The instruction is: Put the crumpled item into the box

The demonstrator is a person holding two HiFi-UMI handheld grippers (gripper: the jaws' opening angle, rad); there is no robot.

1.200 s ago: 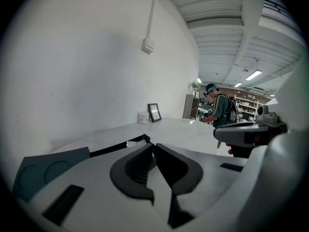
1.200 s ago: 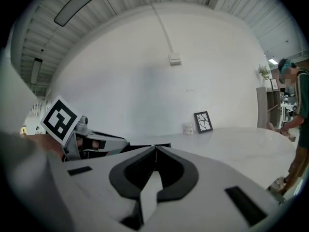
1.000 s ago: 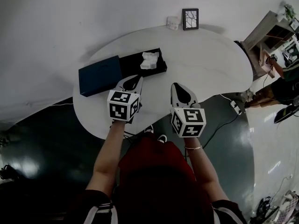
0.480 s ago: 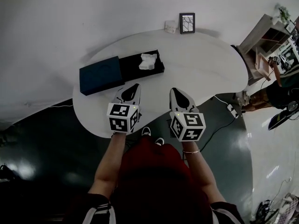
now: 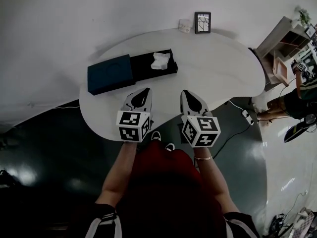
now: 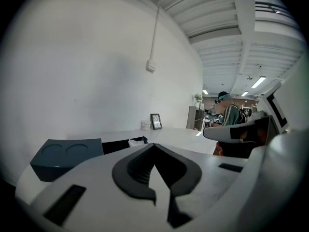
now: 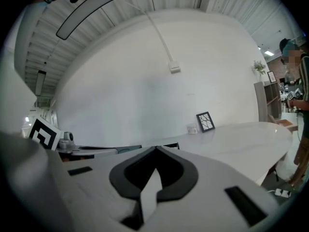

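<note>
left tool [image 5: 144, 91], right tool [image 5: 187, 93] drawn back, crumpled white item [image 5: 160, 60] in box [image 5: 141, 68]

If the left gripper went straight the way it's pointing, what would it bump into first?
Probably the open black box, near the crumpled white item inside it. The left gripper points that way across the table. Its height is unclear, so it might pass just over the box.

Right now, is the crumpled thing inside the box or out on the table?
Inside. The crumpled white paper lies within the walls of the open black box, and the dark blue lid sits beside it.
</note>
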